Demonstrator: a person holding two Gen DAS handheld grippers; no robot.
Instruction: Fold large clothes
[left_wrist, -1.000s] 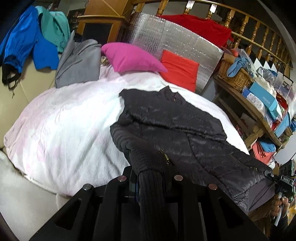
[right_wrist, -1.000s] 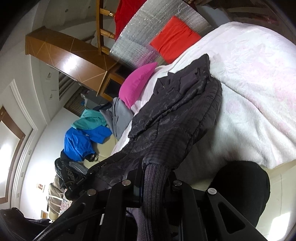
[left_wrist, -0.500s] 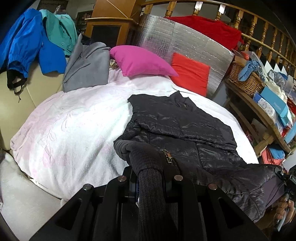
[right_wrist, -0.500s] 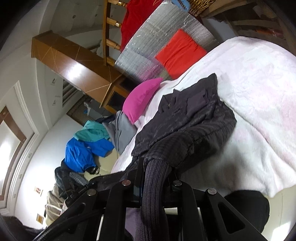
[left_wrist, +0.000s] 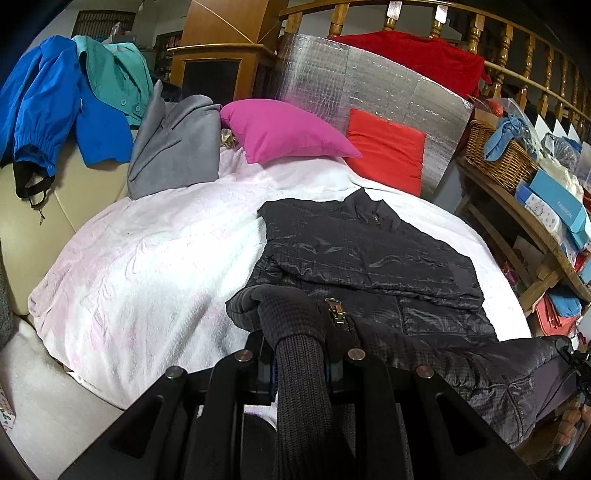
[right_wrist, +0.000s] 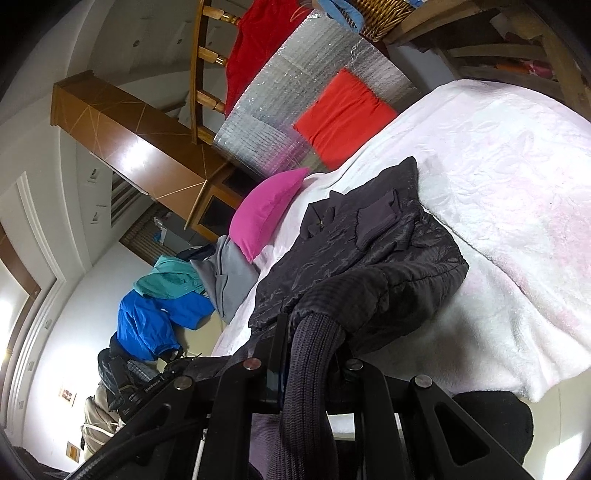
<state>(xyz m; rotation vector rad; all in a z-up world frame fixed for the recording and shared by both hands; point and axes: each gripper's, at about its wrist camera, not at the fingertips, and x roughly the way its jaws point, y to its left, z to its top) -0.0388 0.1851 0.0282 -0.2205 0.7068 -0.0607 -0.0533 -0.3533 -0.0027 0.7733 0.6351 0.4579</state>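
Observation:
A dark quilted jacket (left_wrist: 362, 254) lies on the white-pink blanket (left_wrist: 147, 266), collar toward the pillows, sleeves folded in over its front. My left gripper (left_wrist: 301, 354) is shut on the ribbed bottom hem near the zipper pull (left_wrist: 338, 314). My right gripper (right_wrist: 312, 354) is shut on the ribbed hem at the jacket's (right_wrist: 369, 251) other bottom corner. Both corners are lifted off the blanket at its near edge. The right gripper also shows at the right edge of the left wrist view (left_wrist: 576, 363).
A magenta pillow (left_wrist: 280, 129) and a red cushion (left_wrist: 386, 149) lie at the bed's far end, against a silver foil panel (left_wrist: 369, 85). Grey (left_wrist: 173, 144), teal and blue garments (left_wrist: 48, 110) hang at left. A cluttered wooden shelf (left_wrist: 517, 206) stands at right.
Both grippers have carried the jacket's bottom hem up and forward toward the collar; the lower part now bunches over the body and the hem sits closer to the folded sleeves.

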